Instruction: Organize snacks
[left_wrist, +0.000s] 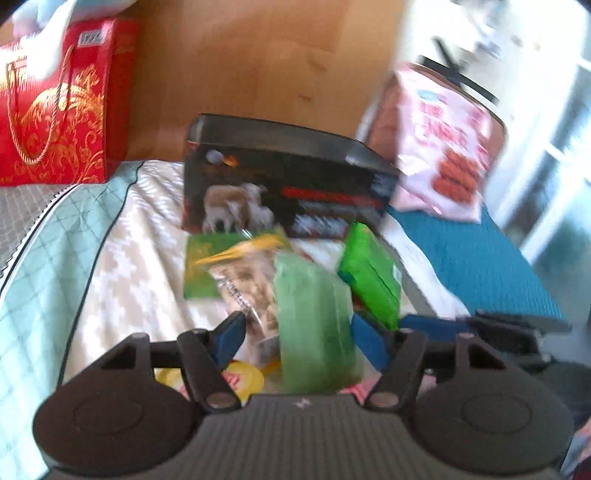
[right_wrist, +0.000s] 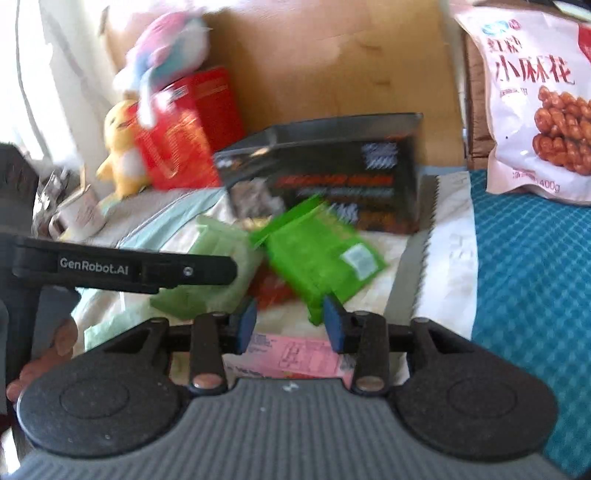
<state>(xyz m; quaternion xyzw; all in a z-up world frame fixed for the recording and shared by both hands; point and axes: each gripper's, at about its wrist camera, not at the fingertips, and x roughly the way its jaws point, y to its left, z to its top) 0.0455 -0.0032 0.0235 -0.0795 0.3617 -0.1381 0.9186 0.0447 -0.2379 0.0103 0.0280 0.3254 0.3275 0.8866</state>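
A home, likely a bedroom: patterned bedding (left_wrist: 122, 258) underfoot, a wooden headboard (left_wrist: 258, 66) at twelve o'clock, plush toys (right_wrist: 122, 147) at ten, though blurred.

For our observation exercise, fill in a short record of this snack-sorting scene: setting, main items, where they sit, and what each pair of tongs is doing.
setting: patterned bedcover, wooden board behind
black box: upright at the back, centre
pile: bright green packet, pale green packet, clear snack bag, in front of the box
pink bag: upright at the right, on the blue cloth
red box: back left
plush toys: yellow toy beside the red box
left tongs: astride the pale green packet, grip unclear
right tongs: open, bright green packet's corner at one pad
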